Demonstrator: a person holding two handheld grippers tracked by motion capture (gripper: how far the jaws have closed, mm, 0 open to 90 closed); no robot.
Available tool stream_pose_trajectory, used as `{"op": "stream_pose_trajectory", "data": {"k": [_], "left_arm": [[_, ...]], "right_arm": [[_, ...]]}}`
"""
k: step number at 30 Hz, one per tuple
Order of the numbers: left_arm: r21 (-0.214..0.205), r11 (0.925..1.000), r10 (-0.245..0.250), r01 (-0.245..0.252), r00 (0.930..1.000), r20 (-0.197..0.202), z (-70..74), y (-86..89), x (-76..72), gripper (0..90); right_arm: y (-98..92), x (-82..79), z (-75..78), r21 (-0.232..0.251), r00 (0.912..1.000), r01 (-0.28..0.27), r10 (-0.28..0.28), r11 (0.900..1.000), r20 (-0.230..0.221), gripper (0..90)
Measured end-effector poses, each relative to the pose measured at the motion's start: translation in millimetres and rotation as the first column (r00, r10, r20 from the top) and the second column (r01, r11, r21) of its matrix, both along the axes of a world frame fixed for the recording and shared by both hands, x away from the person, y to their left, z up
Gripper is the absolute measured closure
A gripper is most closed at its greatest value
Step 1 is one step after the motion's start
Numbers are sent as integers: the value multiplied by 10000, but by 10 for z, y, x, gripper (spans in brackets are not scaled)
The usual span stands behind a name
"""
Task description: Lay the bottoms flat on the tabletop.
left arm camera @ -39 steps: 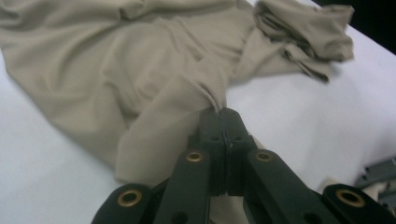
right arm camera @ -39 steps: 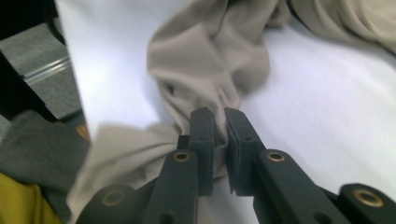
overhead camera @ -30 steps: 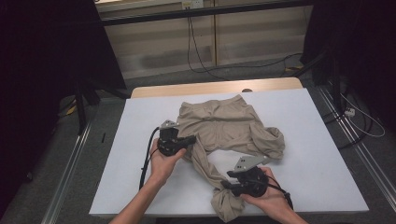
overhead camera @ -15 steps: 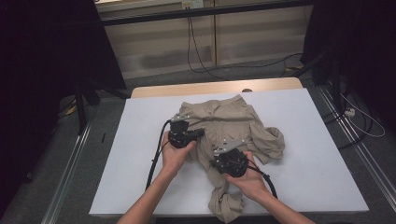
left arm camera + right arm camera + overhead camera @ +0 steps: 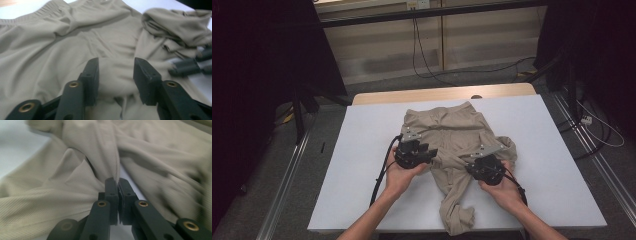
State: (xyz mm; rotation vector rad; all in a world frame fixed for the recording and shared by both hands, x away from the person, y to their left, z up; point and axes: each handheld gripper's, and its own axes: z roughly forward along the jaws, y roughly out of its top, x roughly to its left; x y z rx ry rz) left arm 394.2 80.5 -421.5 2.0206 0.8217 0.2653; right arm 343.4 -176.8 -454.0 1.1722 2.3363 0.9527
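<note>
Pinching a fold of the beige trousers (image 5: 457, 145) at mid-table in my right gripper (image 5: 117, 185), I have my left gripper (image 5: 115, 75) just opening, jaws apart over loose cloth, with bare white tabletop (image 5: 362, 165) either side

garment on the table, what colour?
Plain beige/tan garment, no pattern; fine knit texture shows best in the right gripper view.
</note>
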Motion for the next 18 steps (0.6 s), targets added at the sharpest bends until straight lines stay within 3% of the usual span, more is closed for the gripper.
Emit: {"op": "stream_pose_trajectory", "data": {"k": [3,5,7,10,13,15,16,18], "left_arm": [[225,9980,-592,595,9982,-134,-41,-31,-113,702],[583,9929,-1031,1039,9945,-172,-81,-87,-192,735],[746,9856,-1497,1516,9883,-299,-155,-160,-263,742],[1307,9745,-1784,1823,9831,-406,-268,-284,-296,703],[1623,9702,-1747,1801,9835,-471,-350,-329,-288,613],[1719,9690,-1773,1772,9840,-151,-394,-327,-315,616],[1757,9691,-1745,1734,9846,-92,-393,-323,-331,630],[1712,9672,-1856,1877,9822,-284,-386,-306,-346,800]], "right_arm": [[-66,5,-14,-410,9996,277,-273,9988,101,796],[-75,-20,-2,-750,9989,433,-420,9962,192,758],[-90,-45,4,-795,9984,524,-506,9955,244,683],[-152,-86,7,-219,9984,375,-365,9991,432,679],[-160,-131,73,318,9975,150,-172,9994,693,707],[-128,-170,113,679,9961,-252,193,9974,865,731],[-104,-188,120,785,9952,-496,427,9957,877,731],[-41,-217,102,812,9934,-931,871,9923,752,720]]}}
